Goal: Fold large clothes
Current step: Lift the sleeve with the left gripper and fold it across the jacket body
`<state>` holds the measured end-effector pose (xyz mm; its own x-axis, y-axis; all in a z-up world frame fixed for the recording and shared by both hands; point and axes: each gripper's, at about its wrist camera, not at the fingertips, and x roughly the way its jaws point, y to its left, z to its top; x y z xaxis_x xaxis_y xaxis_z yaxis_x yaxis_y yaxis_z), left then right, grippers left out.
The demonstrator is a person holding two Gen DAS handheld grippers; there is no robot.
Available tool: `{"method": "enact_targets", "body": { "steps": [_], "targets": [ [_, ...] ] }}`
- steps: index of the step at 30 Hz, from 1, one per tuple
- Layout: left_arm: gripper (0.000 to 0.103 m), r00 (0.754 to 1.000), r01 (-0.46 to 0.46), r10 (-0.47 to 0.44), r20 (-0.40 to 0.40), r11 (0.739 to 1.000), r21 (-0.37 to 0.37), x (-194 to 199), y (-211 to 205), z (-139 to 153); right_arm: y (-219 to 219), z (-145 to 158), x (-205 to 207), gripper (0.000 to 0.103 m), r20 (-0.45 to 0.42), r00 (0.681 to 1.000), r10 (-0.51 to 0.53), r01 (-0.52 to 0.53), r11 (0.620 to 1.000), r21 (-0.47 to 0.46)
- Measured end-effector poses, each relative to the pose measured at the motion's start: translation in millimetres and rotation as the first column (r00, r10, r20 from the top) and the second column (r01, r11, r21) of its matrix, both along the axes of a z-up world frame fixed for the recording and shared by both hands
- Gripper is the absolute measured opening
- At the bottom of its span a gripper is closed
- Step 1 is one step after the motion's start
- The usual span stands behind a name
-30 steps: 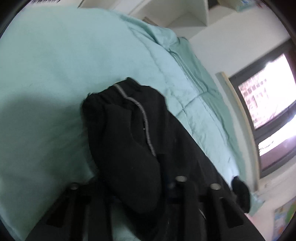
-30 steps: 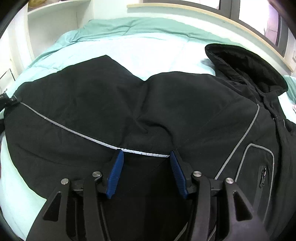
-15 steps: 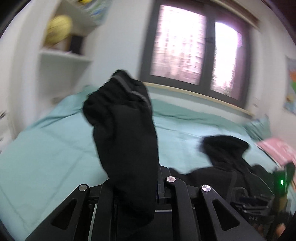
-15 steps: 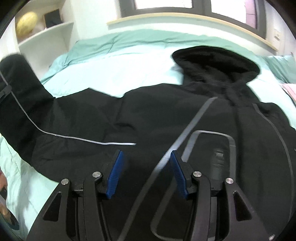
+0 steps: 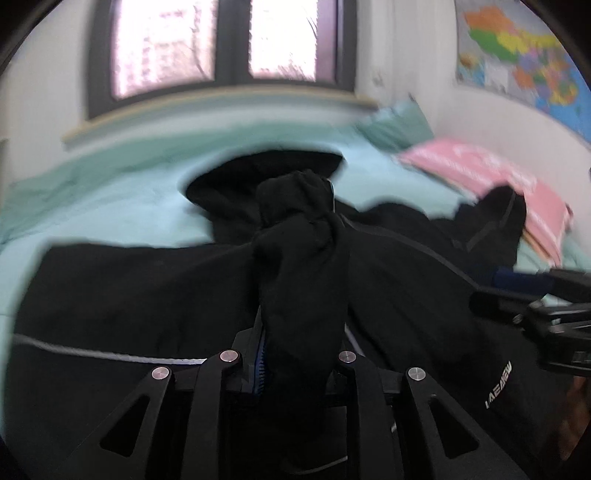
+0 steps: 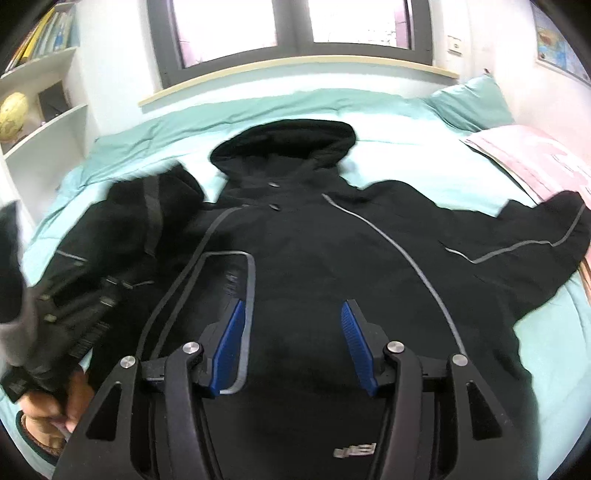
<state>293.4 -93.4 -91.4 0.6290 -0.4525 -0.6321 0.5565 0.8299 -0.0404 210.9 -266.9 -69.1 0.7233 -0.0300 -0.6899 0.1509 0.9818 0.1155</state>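
A black hooded jacket [image 6: 317, 251] with grey piping lies front up on the mint green bed [image 6: 406, 147]; its hood [image 6: 284, 144] points toward the window. My left gripper [image 5: 301, 354] is shut on the jacket's left sleeve [image 5: 301, 258], which stands up bunched between its fingers over the jacket's body [image 5: 129, 295]. In the right wrist view that sleeve [image 6: 147, 206] is lifted over the jacket's left side. My right gripper [image 6: 293, 347] is open and empty above the jacket's lower front. The other sleeve [image 6: 535, 240] lies spread to the right.
A pink cloth [image 6: 528, 155] lies at the bed's right side, a green pillow [image 6: 469, 103] behind it. White shelves [image 6: 40, 122] with a yellow globe stand at the left. A window [image 6: 288, 26] and wooden sill run along the far edge. A map [image 5: 517, 51] hangs on the right wall.
My left gripper has swung the held sleeve from the bed's left side up and over the jacket's body. My right gripper has moved from the sleeve area to the jacket's middle, still open.
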Motion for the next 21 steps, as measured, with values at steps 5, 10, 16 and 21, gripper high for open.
{"method": "enact_targets", "body": {
  "steps": [5, 10, 16, 21],
  "targets": [
    [0.043, 0.973, 0.093, -0.093, -0.211, 0.996, -0.011, 11.6, -21.8, -52.8, -20.0, -23.2, 2.3, 0.059, -0.052, 0.998, -0.026, 0.027, 1.0, 0.01],
    [0.06, 0.933, 0.118, -0.179, -0.312, 0.972, -0.204, 14.5, 2.4, -48.4, -25.3, -39.8, 10.1, 0.069, -0.09, 0.996, -0.011, 0.014, 0.999, 0.032],
    [0.06, 0.926, 0.114, -0.226, -0.301, 0.931, -0.347, -0.2, 18.6, -14.9, -10.0, -33.7, 15.2, 0.076, -0.068, 0.995, 0.074, -0.069, 0.995, 0.074],
    [0.064, 0.968, 0.092, -0.156, -0.197, 0.949, -0.301, -12.6, 15.1, 13.7, 5.1, -30.3, 23.1, 0.08, -0.085, 0.991, 0.103, -0.096, 0.993, 0.074]
  ]
}}
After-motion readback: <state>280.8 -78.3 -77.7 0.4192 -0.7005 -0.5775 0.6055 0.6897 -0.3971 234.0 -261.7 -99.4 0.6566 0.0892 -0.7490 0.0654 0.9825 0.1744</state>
